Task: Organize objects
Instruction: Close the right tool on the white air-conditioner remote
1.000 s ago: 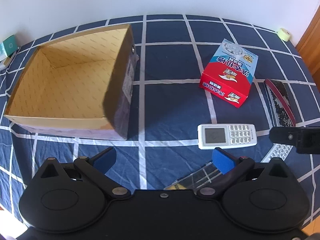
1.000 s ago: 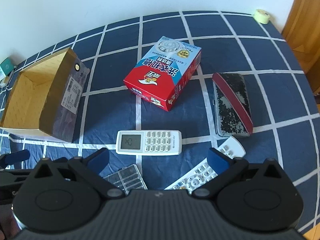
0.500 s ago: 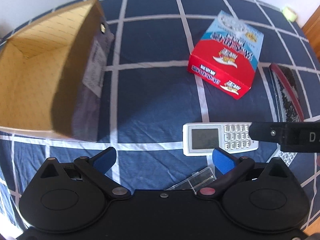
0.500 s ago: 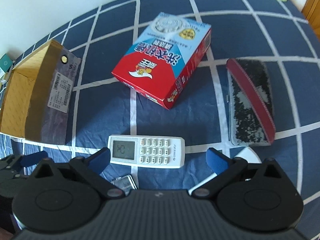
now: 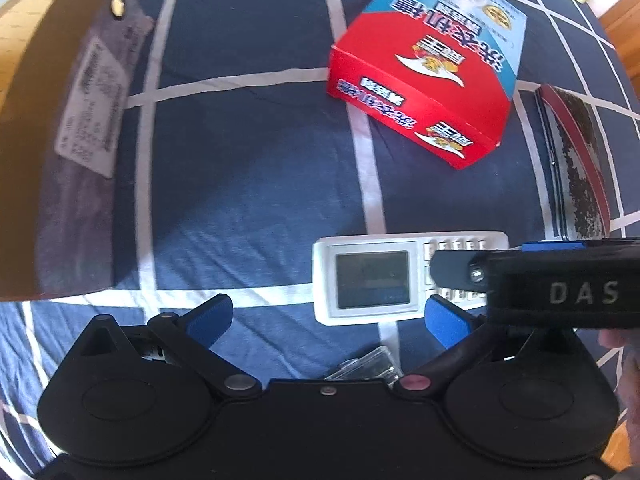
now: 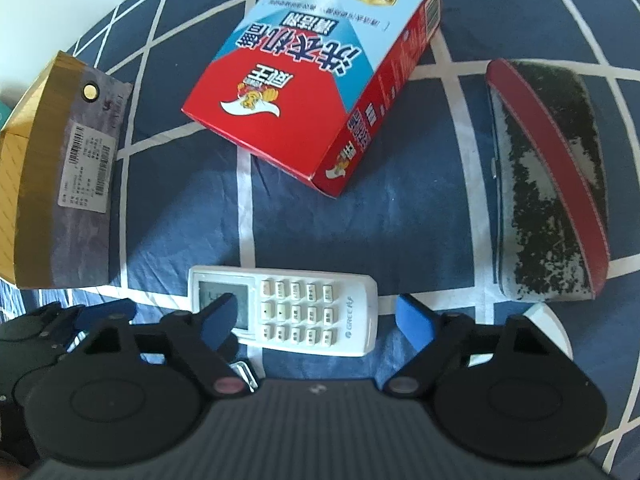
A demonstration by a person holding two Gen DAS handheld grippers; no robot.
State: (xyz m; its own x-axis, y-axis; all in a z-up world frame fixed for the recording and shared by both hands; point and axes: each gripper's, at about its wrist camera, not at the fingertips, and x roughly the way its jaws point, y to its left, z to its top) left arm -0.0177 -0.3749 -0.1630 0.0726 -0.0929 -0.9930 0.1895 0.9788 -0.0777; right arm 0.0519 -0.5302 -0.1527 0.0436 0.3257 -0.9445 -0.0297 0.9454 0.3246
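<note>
Right claw point(image 6: 316, 324) closing (not gripping), over white remote point(image 6: 304, 312), w/ remote between pads

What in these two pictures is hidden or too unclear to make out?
- Left wrist view: the white remote's keypad end is covered by the right gripper.
- Left wrist view: the clear plastic case is mostly hidden behind the left gripper.
- Right wrist view: a second white remote shows only a corner behind the gripper's body.
- Both views: the cardboard box's interior is cut off at the edge, and its label is blurred.
</note>
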